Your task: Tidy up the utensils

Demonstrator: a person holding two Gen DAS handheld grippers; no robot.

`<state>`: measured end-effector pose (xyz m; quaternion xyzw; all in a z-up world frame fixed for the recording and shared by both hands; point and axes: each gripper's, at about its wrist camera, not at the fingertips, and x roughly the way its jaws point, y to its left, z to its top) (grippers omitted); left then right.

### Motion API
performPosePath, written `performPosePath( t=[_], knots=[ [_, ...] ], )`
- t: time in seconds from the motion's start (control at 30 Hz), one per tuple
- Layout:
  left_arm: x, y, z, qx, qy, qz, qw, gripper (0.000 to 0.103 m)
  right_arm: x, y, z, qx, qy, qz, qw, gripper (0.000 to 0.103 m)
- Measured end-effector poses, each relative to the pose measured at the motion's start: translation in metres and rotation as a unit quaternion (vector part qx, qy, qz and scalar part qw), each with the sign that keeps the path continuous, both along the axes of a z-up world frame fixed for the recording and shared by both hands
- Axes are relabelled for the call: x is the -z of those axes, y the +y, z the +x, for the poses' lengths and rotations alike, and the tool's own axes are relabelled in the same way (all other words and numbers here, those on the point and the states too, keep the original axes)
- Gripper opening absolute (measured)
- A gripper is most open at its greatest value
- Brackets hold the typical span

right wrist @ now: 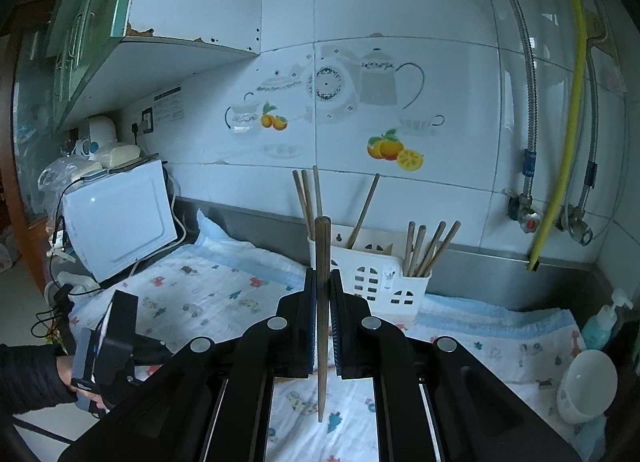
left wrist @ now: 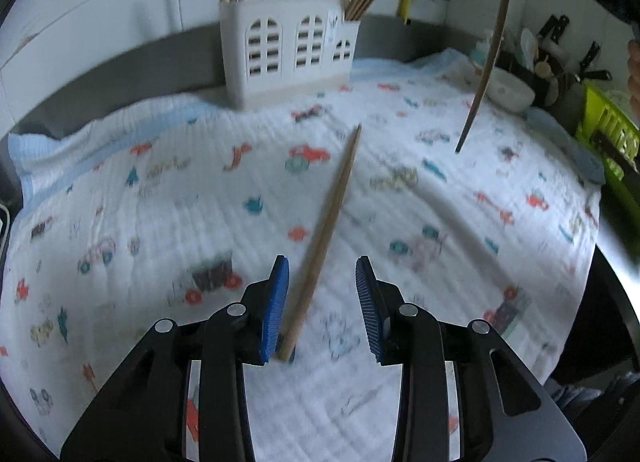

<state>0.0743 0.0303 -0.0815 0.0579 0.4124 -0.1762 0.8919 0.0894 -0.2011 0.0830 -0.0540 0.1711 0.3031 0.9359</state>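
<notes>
Gaping partly, the left gripper (left wrist: 322,286) straddles one loose wooden chopstick (left wrist: 326,230) lying on the printed white cloth (left wrist: 440,282); the right gripper (right wrist: 323,298) clamps another chopstick (right wrist: 322,302) upright. Eight more stand in the white slotted plastic holder (left wrist: 288,50) by the wall, open cloth between.

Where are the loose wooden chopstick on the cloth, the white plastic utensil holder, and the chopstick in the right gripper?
Loose wooden chopstick (left wrist: 326,238): left wrist view, mid-shaft.
White plastic utensil holder (left wrist: 288,50): left wrist view, front wall.
Held wooden chopstick (right wrist: 322,246): right wrist view, shaft above the fingers.
</notes>
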Motion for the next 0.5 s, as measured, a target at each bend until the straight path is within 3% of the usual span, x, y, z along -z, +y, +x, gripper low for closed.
performPosePath(
  t=[0.23, 0.5],
  knots=[
    [0.011, 0.005, -0.006, -0.002, 0.009, 0.022, 0.9997, 0.035, 0.001, 0.003, -0.008, -0.004, -0.001, -0.001, 1.000, 0.007],
    [0.018, 0.003, -0.007, 0.005, 0.016, 0.041, 0.9990, 0.016, 0.001, 0.005, -0.012, -0.007, -0.002, -0.002, 1.000, 0.007]
  ],
)
